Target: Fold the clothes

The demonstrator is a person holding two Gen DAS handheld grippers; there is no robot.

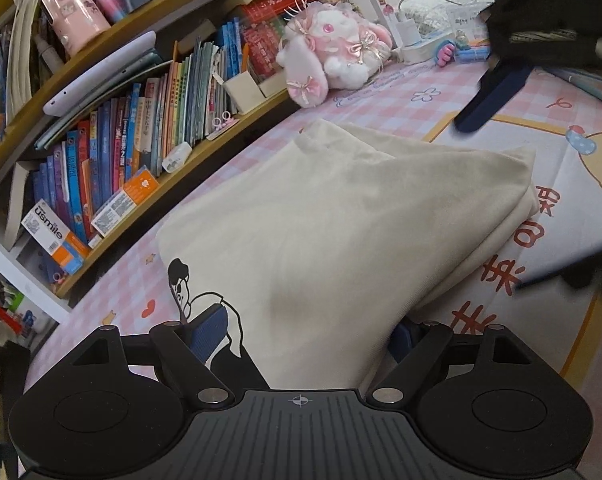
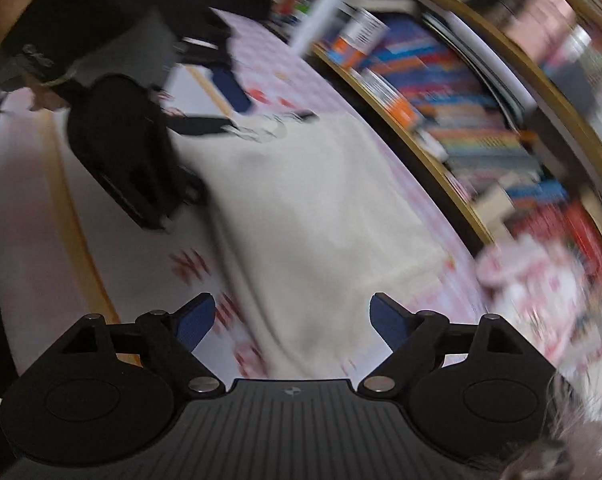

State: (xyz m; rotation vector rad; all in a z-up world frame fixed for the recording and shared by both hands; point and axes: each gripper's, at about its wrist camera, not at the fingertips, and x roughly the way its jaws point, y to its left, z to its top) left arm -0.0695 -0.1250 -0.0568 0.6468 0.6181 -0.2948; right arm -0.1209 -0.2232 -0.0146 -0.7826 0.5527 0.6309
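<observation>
A cream garment (image 1: 341,220) lies folded on the pink checked table cover (image 1: 381,108), with a black cartoon print at its near end. My left gripper (image 1: 307,332) is open. That printed end fills the space between its blue pads, and cloth covers part of the right pad. In the blurred right wrist view, my right gripper (image 2: 293,320) is open just above the opposite end of the garment (image 2: 313,208), holding nothing. One of its blue fingers (image 1: 493,96) shows at the top right of the left wrist view. The left gripper (image 2: 273,114) shows at the far end.
A bookshelf (image 1: 141,120) packed with books runs along one long side of the table. A pink and white plush toy (image 1: 333,52), a charger and power strip (image 1: 413,40) and pens (image 1: 581,80) lie at the far end. A person's sleeve (image 2: 61,20) shows behind the left gripper.
</observation>
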